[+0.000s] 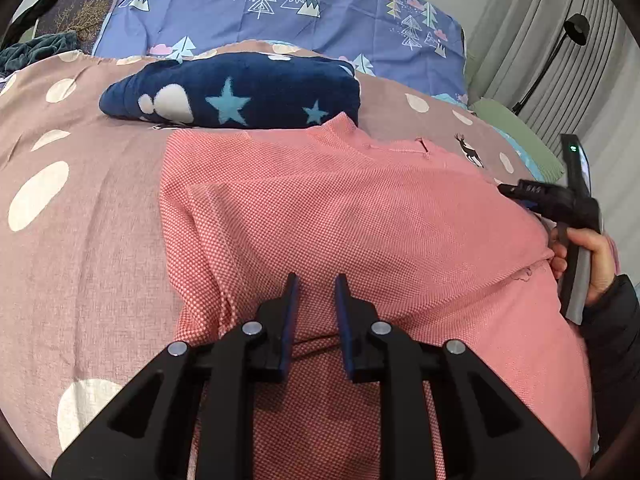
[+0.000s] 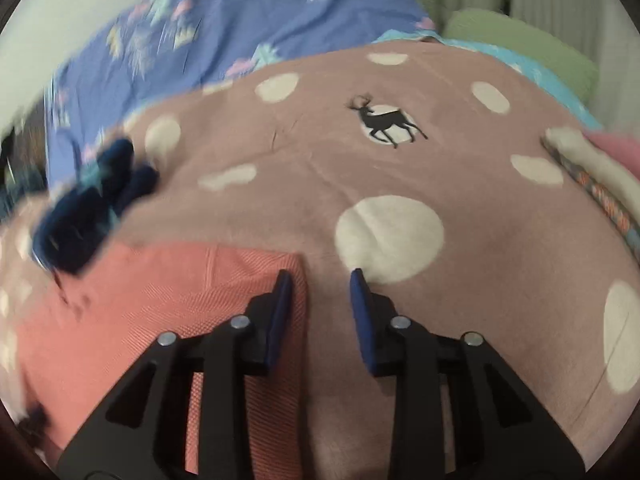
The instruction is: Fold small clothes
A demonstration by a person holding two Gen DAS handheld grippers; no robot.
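A coral-pink woven garment (image 1: 360, 216) lies spread on the mauve dotted bedsheet (image 1: 80, 220), its left part folded over along a long crease. My left gripper (image 1: 317, 284) hovers low over the garment's near middle, open, with only cloth showing in the gap. In the right wrist view, which is blurred, my right gripper (image 2: 320, 276) stands open over the right edge of the pink garment (image 2: 160, 300), its left finger above the cloth and its right finger above the bare sheet (image 2: 480, 240). Nothing is between its pads.
A folded navy fleece with stars (image 1: 240, 96) lies just beyond the pink garment. A blue tree-print cover (image 1: 280, 4) lies behind it. A hand (image 1: 588, 264) holds the other gripper's black body (image 1: 560, 200) at the right. Stacked folded clothes (image 2: 592, 172) sit at the sheet's right edge.
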